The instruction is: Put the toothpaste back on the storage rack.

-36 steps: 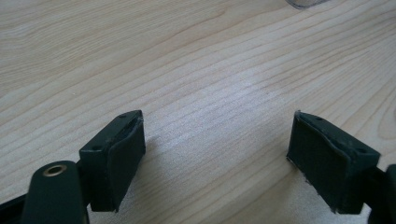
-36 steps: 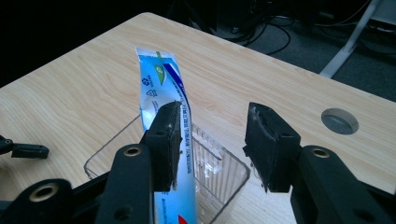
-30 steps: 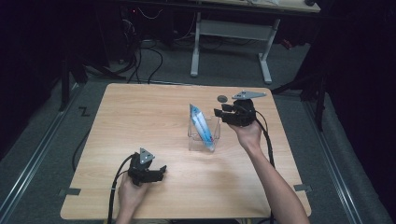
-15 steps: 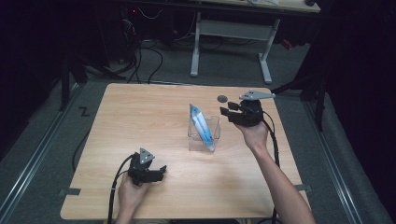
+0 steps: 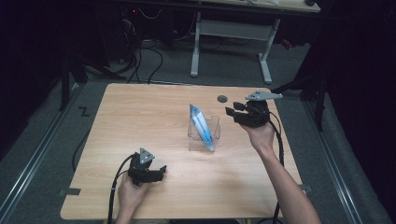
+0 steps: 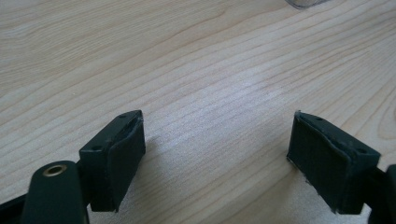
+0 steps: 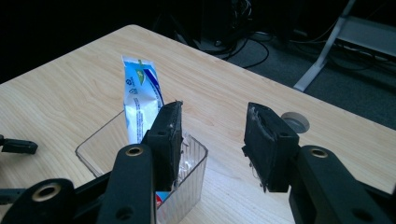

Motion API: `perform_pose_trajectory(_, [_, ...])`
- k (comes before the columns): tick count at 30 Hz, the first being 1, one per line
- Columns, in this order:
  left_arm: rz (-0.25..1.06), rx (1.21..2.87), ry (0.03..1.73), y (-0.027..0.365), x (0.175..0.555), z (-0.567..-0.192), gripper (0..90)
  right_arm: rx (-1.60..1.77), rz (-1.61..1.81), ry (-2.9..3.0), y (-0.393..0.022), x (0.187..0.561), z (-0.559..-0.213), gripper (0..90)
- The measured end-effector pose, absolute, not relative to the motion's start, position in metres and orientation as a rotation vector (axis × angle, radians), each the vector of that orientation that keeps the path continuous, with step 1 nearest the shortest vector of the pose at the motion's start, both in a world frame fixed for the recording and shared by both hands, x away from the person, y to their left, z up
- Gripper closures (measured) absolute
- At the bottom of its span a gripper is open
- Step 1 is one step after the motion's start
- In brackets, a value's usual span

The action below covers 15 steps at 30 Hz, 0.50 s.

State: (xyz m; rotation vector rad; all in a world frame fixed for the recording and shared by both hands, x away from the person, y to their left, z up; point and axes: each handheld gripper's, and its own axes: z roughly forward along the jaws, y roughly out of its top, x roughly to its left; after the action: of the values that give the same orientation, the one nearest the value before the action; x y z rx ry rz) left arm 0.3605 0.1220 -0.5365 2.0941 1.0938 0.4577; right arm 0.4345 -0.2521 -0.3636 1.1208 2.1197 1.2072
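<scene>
One blue-and-white tube (image 5: 201, 125) leans in one clear container (image 5: 204, 135) at the centre of the desk (image 5: 140, 121). The right tool (image 5: 236, 113), right of centre, is partly open and empty; the left tool (image 5: 159, 173), lower left, rests wide and empty. Judging by this, the right should clear the rim without tipping the tube. One grey disc (image 5: 222, 98) lies above.

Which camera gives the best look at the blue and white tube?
The right gripper view: the tube stands tilted in the clear container, its print legible, close behind the right tool. The high view shows it smaller but whole. The left gripper view shows just the container's corner.
</scene>
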Motion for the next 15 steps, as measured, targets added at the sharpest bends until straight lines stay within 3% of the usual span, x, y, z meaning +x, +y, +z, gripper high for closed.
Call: perform_pose_trajectory(15, [0.458,2.095,1.094,0.122,0.36,-0.536,19.1,1.128,1.257,2.077,-0.272,0.422,-0.354,56.4])
